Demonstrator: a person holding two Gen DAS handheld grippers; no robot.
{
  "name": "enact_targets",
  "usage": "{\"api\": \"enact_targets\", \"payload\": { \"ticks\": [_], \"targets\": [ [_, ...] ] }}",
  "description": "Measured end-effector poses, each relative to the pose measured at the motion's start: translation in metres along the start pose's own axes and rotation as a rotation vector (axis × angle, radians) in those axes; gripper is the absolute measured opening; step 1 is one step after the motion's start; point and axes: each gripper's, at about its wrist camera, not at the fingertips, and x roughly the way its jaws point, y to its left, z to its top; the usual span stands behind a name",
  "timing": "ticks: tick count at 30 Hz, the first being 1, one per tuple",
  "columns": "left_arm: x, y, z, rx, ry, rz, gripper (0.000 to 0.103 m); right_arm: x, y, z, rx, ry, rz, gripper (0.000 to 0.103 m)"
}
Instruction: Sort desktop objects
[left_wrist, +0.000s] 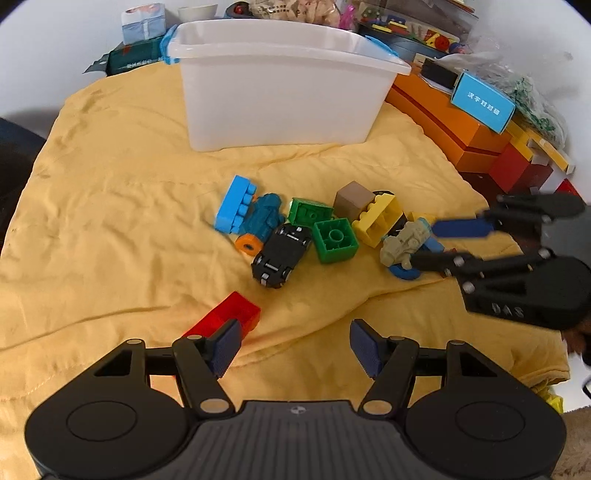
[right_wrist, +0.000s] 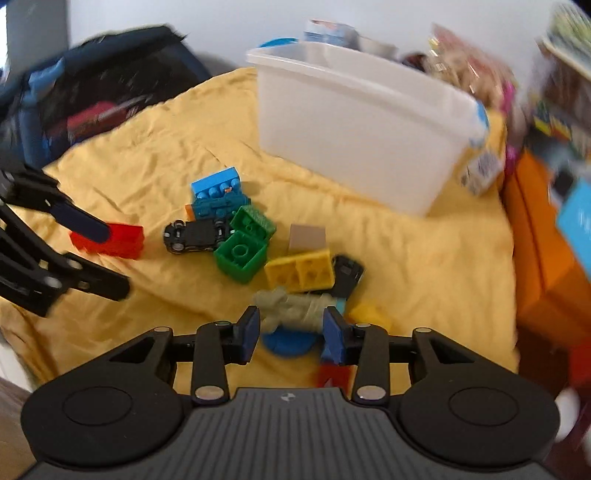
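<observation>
On the yellow cloth (left_wrist: 110, 221) we have our right tongs (right_wrist: 290, 332) open around the tan toy figure (right_wrist: 291, 306), not yet squeezing. Our left tongs (left_wrist: 291, 347) wait open beside the red block (left_wrist: 232, 317). Next we pinch, then lift to the white bin (left_wrist: 280, 92).

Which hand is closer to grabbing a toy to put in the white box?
Right, probably. The right gripper already has its open fingers on both sides of the beige toy figure. The left gripper is open beside the red block.
</observation>
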Motion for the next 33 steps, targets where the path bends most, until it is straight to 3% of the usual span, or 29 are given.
{"api": "enact_targets", "payload": {
  "ticks": [2,4,8,11,12,16,19,22,28,33],
  "targets": [
    [-0.005,0.002,-0.001,-0.01,-0.011,-0.005,0.068,0.004,-0.001,0.003,-0.056,0.015,-0.016,0.04],
    [-0.006,0.003,0.001,-0.025,-0.016,-0.025,0.068,0.006,-0.011,0.007,-0.02,0.009,0.006,0.041],
    [-0.001,-0.005,0.011,0.003,-0.031,-0.052,0.068,0.011,-0.025,0.024,0.117,-0.04,0.151,0.041],
    [0.007,-0.01,0.016,0.031,-0.024,-0.023,0.063,0.023,-0.01,0.032,0.082,-0.06,0.28,0.038],
    [0.009,-0.01,0.017,0.037,-0.012,-0.019,0.058,0.027,-0.004,0.031,0.044,-0.052,0.282,0.038],
    [0.013,-0.012,0.019,0.1,0.002,0.006,0.057,0.032,0.018,0.023,-0.127,-0.078,0.273,0.037],
    [0.01,-0.007,0.02,0.101,-0.003,0.004,0.057,0.042,0.027,0.021,-0.247,-0.074,0.202,0.037],
    [0.009,-0.003,0.021,0.11,-0.004,-0.006,0.057,0.052,0.025,0.02,-0.265,-0.063,0.159,0.032],
    [0.025,-0.011,0.031,0.19,-0.005,0.007,0.057,0.018,-0.002,0.014,-0.058,-0.069,0.195,0.032],
    [0.055,-0.023,0.035,0.28,0.025,0.072,0.042,-0.014,-0.041,-0.021,0.309,-0.013,0.426,0.032]
  ]
}}
